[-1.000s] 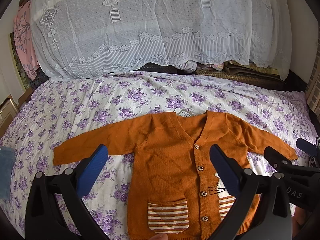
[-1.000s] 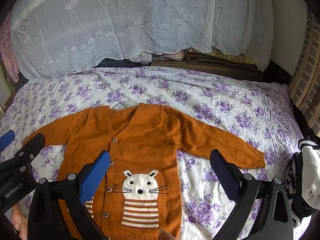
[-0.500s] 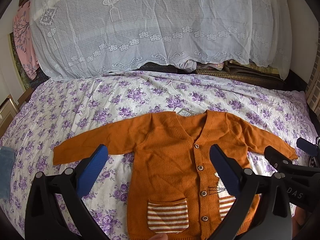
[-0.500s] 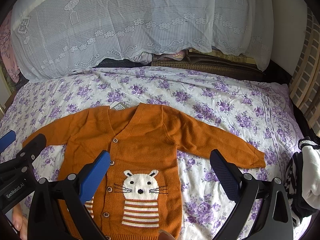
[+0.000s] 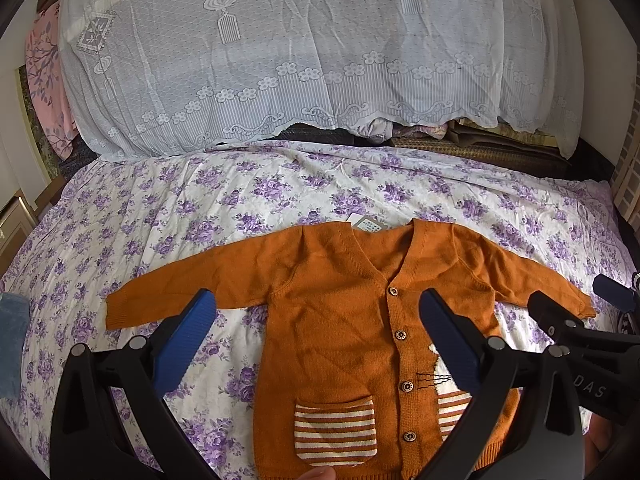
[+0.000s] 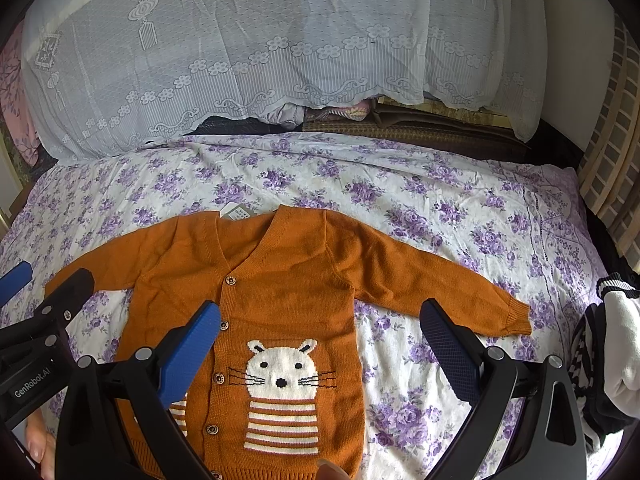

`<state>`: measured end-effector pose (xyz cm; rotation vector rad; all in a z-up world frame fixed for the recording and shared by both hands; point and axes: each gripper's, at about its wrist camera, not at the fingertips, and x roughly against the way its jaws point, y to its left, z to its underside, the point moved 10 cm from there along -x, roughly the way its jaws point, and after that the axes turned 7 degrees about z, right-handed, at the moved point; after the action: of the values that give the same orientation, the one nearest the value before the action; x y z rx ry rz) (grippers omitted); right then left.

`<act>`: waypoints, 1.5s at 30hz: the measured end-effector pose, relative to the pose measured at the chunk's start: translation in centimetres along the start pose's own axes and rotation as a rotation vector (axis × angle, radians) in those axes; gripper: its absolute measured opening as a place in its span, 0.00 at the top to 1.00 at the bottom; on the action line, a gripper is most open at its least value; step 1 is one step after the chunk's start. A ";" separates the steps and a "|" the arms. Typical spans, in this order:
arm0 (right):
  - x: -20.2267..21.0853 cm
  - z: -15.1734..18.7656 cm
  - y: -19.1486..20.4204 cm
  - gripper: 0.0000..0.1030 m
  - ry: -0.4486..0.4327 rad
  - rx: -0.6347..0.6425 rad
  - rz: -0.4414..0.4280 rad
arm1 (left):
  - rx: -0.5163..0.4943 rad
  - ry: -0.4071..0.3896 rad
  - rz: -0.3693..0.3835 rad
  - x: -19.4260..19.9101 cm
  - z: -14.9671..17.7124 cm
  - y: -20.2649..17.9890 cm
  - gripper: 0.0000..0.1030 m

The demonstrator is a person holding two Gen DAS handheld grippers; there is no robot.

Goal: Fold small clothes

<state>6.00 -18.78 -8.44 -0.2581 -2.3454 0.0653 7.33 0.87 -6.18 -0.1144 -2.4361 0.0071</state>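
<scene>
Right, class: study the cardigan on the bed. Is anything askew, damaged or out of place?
Nothing is damaged. The orange cardigan lies flat and buttoned on the floral sheet, sleeves spread. One small oddity: a paper tag pokes out at the collar. Both tongs, left and right, hover open.

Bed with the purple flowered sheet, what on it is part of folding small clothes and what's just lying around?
For the job:
- orange knitted cardigan with cat motif, spread flat
- left gripper, open
- right gripper, open

Lying about:
- white lace cover at the back
- blue cloth, left edge
- black-and-white garment, right edge
</scene>
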 end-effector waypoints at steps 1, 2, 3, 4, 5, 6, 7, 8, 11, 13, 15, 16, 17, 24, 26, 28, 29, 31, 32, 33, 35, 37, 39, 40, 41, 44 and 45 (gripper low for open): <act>0.0 0.0 0.0 0.03 0.000 0.000 0.001 | 0.000 0.000 0.001 0.0 0.0 0.0 0.04; 0.1 0.0 -0.1 0.03 0.000 0.000 0.001 | 0.000 0.000 0.001 0.0 0.0 0.1 0.04; -0.1 0.1 0.0 0.03 0.000 0.000 0.001 | 0.000 0.000 0.000 0.0 0.0 0.0 0.04; -0.1 0.1 0.0 0.03 0.000 0.001 0.000 | 0.000 0.000 0.000 0.0 0.0 0.0 0.04; -0.1 0.1 0.0 0.03 -0.001 0.000 0.001 | -0.001 0.000 -0.001 0.0 0.0 0.0 0.04; -0.2 0.1 0.0 0.03 -0.001 0.000 0.001 | -0.001 0.000 -0.001 0.0 0.0 0.0 0.04; -0.2 0.1 0.0 0.03 -0.001 0.000 0.001 | -0.001 0.001 -0.003 -0.1 0.1 0.2 0.04; -0.2 0.1 -0.1 0.03 0.001 0.001 0.004 | -0.002 0.003 -0.005 -0.2 0.2 0.3 0.04; -0.7 0.0 0.1 0.03 0.014 0.004 0.004 | -0.007 0.012 -0.016 -0.8 0.7 0.7 0.04; -1.4 0.1 0.0 0.03 0.034 0.010 0.009 | -0.011 0.031 -0.036 -1.7 1.2 0.8 0.04; -2.8 0.5 -0.1 0.03 0.059 0.011 0.032 | -0.009 0.056 -0.048 -3.3 1.9 0.8 0.04; -3.4 0.7 -0.3 0.03 0.076 0.010 0.045 | -0.006 0.072 -0.051 -4.2 2.2 0.9 0.04; -4.3 1.1 -0.4 0.03 0.093 0.010 0.053 | -0.001 0.087 -0.053 -5.0 2.6 1.0 0.04; -9.5 4.7 -2.7 0.03 0.201 0.005 0.085 | -0.054 0.207 -0.113 -11.5 5.9 0.6 0.04; -10.9 6.6 -4.2 0.03 0.230 -0.004 0.101 | -0.067 0.242 -0.107 -12.9 7.0 0.1 0.04; -12.3 8.4 -5.7 0.03 0.266 -0.023 0.116 | -0.074 0.273 -0.095 -14.2 8.1 -0.5 0.04; -12.7 8.9 -6.4 0.03 0.281 -0.039 0.109 | -0.079 0.281 -0.087 -14.7 8.4 -0.9 0.04; -13.7 9.7 -7.9 0.03 0.308 -0.106 0.074 | -0.099 0.294 -0.078 -15.5 9.2 -1.5 0.04; -14.2 9.9 -8.8 0.03 0.323 -0.166 0.041 | -0.107 0.300 -0.079 -15.9 9.5 -1.7 0.04; -14.6 10.1 -9.5 0.03 0.335 -0.233 0.006 | -0.114 0.302 -0.087 -16.3 9.9 -1.8 0.04; -15.1 10.4 -10.7 0.03 0.339 -0.388 -0.085 | -0.118 0.295 -0.092 -16.8 10.4 -1.8 0.04; -15.4 10.5 -11.9 0.03 0.283 -0.540 -0.197 | -0.103 0.282 -0.079 -17.1 10.4 -1.8 0.04; -14.7 10.5 -13.3 0.03 0.126 -0.691 -0.342 | -0.070 0.276 -0.054 -17.3 10.6 -1.6 0.04; -14.4 10.7 -14.0 0.03 0.053 -0.752 -0.395 | -0.053 0.271 -0.041 -17.4 10.7 -1.6 0.04; -14.1 10.7 -14.2 0.03 0.020 -0.756 -0.418 | -0.032 0.263 -0.023 -17.5 10.9 -1.5 0.04; -14.1 10.7 -13.1 0.03 0.044 -0.670 -0.424 | 0.011 0.264 0.017 -17.8 11.0 -1.4 0.04; -14.1 10.5 -13.4 0.03 0.041 -0.685 -0.423 | 0.012 0.263 0.019 -17.8 11.0 -1.4 0.04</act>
<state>6.13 -34.43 -23.99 -0.0822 -2.2566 -0.9451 13.62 -1.77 -26.04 -0.1251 -2.1725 0.0146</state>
